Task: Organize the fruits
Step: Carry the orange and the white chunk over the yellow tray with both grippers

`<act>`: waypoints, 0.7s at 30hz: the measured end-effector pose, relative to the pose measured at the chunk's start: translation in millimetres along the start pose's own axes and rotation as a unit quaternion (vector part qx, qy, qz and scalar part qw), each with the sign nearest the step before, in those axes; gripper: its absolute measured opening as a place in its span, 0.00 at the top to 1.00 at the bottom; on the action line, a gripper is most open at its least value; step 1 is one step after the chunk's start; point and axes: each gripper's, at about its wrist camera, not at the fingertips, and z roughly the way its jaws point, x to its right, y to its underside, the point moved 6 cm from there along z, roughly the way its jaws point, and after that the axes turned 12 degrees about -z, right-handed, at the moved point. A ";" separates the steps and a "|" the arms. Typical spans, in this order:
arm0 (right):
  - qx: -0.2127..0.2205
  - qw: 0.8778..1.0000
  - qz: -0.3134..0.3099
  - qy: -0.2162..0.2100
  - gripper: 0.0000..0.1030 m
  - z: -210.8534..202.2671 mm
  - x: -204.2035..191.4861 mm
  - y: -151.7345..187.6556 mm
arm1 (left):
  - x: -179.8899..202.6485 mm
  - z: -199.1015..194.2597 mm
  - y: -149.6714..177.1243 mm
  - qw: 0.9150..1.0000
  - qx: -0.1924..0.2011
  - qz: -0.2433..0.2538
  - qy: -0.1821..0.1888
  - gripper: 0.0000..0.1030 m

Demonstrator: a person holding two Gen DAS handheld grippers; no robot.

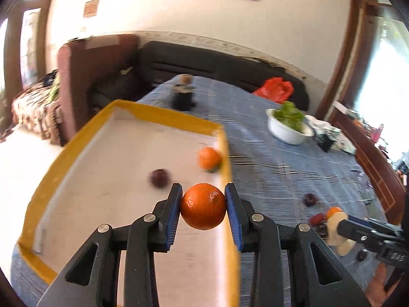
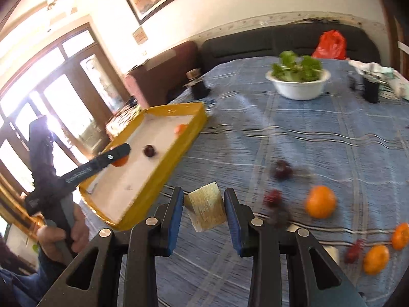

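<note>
Left gripper [image 1: 203,206] clamped on mandarin [image 1: 203,206], held above yellow-rimmed tray [image 1: 163,113], presumably for deposit. Tray already holds second mandarin [image 1: 209,159] and dark plum [image 1: 159,177]. Right gripper [image 2: 203,208] clamped on pale fibrous wedge [image 2: 205,209], raised over blue tablecloth [image 2: 319,138]. Loose mandarin [image 2: 320,201] and dark fruit [image 2: 282,170] remain unsorted on cloth.

Tray [image 2: 143,179] left of loose fruit [image 2: 320,201]
</note>
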 end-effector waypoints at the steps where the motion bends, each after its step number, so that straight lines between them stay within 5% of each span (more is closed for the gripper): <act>1: -0.007 1.000 0.000 -0.011 0.64 8.2 -8.4 -5.8 | -7.2 0.3 -0.7 1.000 -0.002 -0.005 -0.007 0.68; 9: -0.029 0.999 -0.012 -0.037 0.64 64.5 -56.1 -40.5 | -49.2 8.2 -4.8 0.998 -0.013 -0.041 -0.043 0.68; 21: -0.053 0.998 0.008 -0.044 0.64 130.8 -77.5 -57.6 | -73.1 28.5 4.5 0.996 -0.029 -0.068 -0.054 0.68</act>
